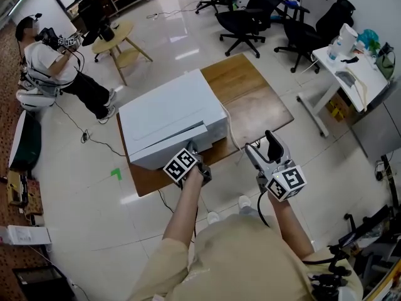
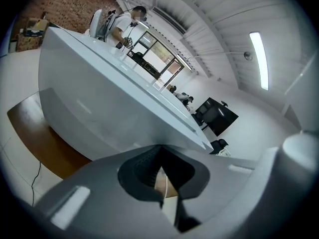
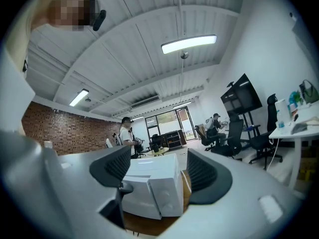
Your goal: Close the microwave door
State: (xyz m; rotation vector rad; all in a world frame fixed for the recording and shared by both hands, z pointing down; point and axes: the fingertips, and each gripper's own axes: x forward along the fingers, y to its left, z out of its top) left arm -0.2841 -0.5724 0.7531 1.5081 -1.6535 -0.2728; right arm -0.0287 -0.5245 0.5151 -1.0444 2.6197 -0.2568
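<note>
The white microwave [image 1: 169, 115] stands on a wooden table [image 1: 250, 99], its door face turned toward me. The door looks a little ajar along its top edge. My left gripper [image 1: 192, 149] is at the lower right of the door front, shut, with nothing between its jaws. In the left gripper view the microwave [image 2: 114, 108] fills the frame just ahead of the closed left gripper [image 2: 162, 176]. My right gripper [image 1: 263, 146] hangs off the table's near right edge, apart from the microwave, jaws apart and empty. In the right gripper view the microwave [image 3: 149, 188] shows through the right gripper [image 3: 157, 171].
A seated person [image 1: 47, 61] is at the far left beside a round wooden table [image 1: 119, 39]. Office chairs [image 1: 250, 17] stand at the back, and a white desk [image 1: 351, 68] with items at the right. Green tape [image 1: 116, 174] marks the tiled floor.
</note>
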